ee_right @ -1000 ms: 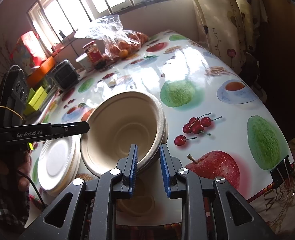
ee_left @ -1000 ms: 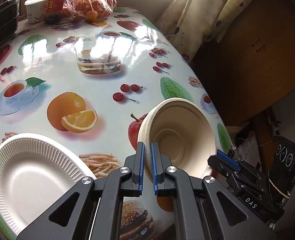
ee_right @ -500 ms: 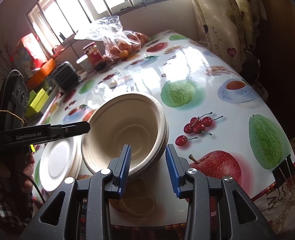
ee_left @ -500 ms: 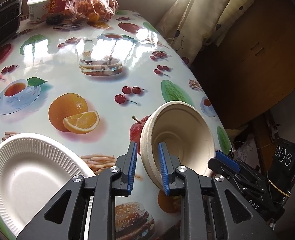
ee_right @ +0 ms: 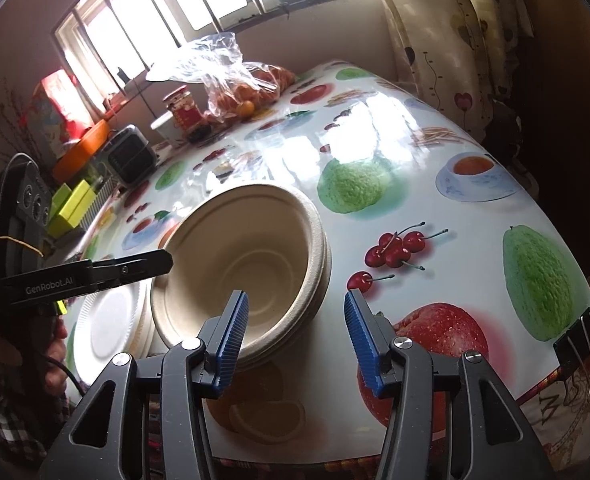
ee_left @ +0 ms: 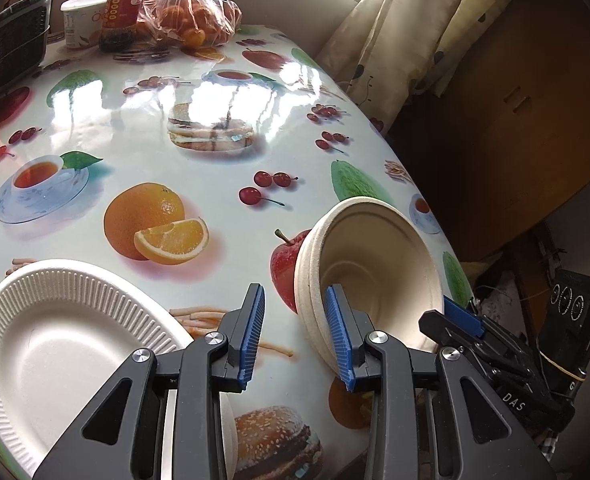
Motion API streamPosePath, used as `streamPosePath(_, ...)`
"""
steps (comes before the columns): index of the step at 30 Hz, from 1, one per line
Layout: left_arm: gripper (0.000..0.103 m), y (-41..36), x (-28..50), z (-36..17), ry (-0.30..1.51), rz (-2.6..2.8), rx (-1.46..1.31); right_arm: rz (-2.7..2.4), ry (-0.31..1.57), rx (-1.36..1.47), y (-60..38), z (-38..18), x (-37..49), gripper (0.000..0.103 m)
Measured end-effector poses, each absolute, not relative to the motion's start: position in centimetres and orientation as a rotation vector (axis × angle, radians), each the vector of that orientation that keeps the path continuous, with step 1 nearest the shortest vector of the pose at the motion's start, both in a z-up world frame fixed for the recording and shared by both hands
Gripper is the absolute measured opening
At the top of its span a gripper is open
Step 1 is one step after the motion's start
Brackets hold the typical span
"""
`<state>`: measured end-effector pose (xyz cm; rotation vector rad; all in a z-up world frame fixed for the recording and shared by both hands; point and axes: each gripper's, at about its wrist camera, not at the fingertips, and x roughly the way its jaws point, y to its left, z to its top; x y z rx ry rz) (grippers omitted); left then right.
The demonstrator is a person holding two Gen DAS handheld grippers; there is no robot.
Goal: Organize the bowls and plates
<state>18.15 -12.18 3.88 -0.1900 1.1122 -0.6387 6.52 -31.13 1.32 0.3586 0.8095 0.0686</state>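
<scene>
— Both pairs of jaws have just been opening since the earlier frames. What is seen between them?

— The left gripper is spread apart, and the rim of the stack of bowls is no longer pinched; its right pad stands inside the bowl, and whether it touches the wall cannot be told. The right gripper is also spread, with the near rim between its pads but not pressed.

— Where is the stack placed?

— It is set on the table, near the front edge, over the printed apple. Just beside it, on the left, a stack of white ribbed plates is found, close to the same edge.

— Is free room left?

— Behind the bowls, a wide bare stretch of tablecloth is seen, up to a bag of oranges and a jar at the far edge.
</scene>
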Motion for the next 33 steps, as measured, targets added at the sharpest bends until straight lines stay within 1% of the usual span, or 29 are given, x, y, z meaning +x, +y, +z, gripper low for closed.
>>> streamPosePath(9, 0.033, -12.8, 18.1, 3.4, 1.129, -0.641, -0.208, 0.09, 0.803, 0.378, -31.4, 1.1, 6.6, 0.049)
streamPosePath(14, 0.033, -13.3, 18.1, 2.9, 1.144, -0.647, -0.192, 0.105, 0.805, 0.392, -31.4, 0.9, 6.7, 0.045)
streamPosePath(17, 0.033, -13.5, 18.0, 2.9, 1.143, -0.64, -0.187, 0.104, 0.805, 0.393, -31.4, 0.9, 6.8, 0.039)
streamPosePath(18, 0.033, -13.5, 18.0, 2.9, 1.141, -0.635, -0.187, 0.103, 0.805, 0.391, -31.4, 0.9, 6.8, 0.036)
streamPosePath(21, 0.028, -13.4, 17.9, 2.9, 1.136, -0.631, -0.185, 0.1, 0.806, 0.393, -31.4, 0.8, 6.9, 0.031)
streamPosePath(23, 0.026, -13.5, 17.8, 3.0, 1.135, -0.633, -0.183, 0.099, 0.805, 0.396, -31.5, 0.7, 6.9, 0.03)
streamPosePath(24, 0.022, -13.5, 17.8, 3.0, 1.136, -0.637, -0.185, 0.1, 0.804, 0.398, -31.6, 0.7, 6.9, 0.03)
streamPosePath(25, 0.021, -13.6, 17.7, 3.0, 1.135, -0.639, -0.183, 0.1, 0.804, 0.397, -31.5, 0.7, 6.9, 0.03)
streamPosePath(33, 0.02, -13.7, 17.7, 3.0, 1.135, -0.636, -0.187, 0.098, 0.804, 0.399, -31.6, 0.7, 6.9, 0.03)
